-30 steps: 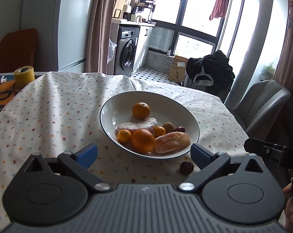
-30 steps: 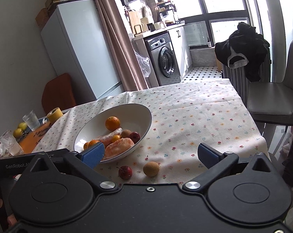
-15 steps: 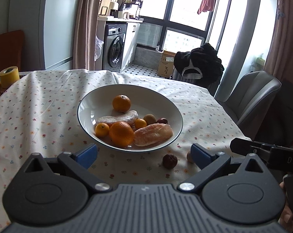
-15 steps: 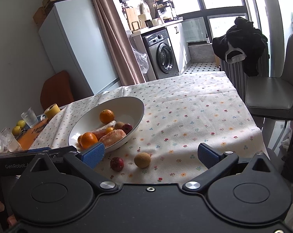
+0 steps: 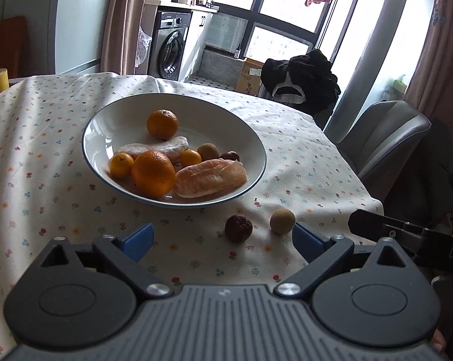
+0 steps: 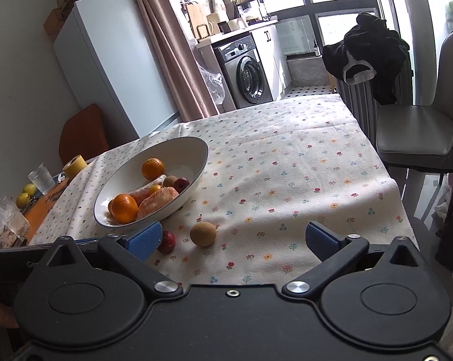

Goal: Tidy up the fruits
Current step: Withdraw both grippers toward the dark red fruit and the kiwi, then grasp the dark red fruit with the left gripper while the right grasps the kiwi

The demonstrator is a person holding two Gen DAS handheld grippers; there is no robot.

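A white bowl [image 5: 112, 114] [image 6: 193, 150] on the flowered tablecloth holds oranges [image 5: 153, 173], peeled citrus segments [image 5: 209, 178] and small fruits. Two fruits lie loose on the cloth in front of it: a dark red wrinkled one [image 5: 238, 228] [image 6: 167, 241] and a tan round one [image 5: 282, 221] [image 6: 203, 233]. My left gripper [image 5: 223, 240] is open, low over the near cloth, with the red fruit just ahead between its fingers. My right gripper [image 6: 234, 240] is open too, with the tan fruit ahead between its blue pads.
The table's right edge drops off near a grey chair [image 5: 385, 138] [image 6: 418, 138]. Glasses [image 6: 41, 177], yellow fruit [image 6: 23, 200] and a yellow tape roll [image 6: 74, 162] sit at the far left. A dark garment [image 6: 367, 51] hangs over a radiator behind the table.
Both grippers have shifted: the bowl and loose fruits slid left in the left view, bringing the tan fruit into sight. In the right view the loose fruits moved up between the fingers.
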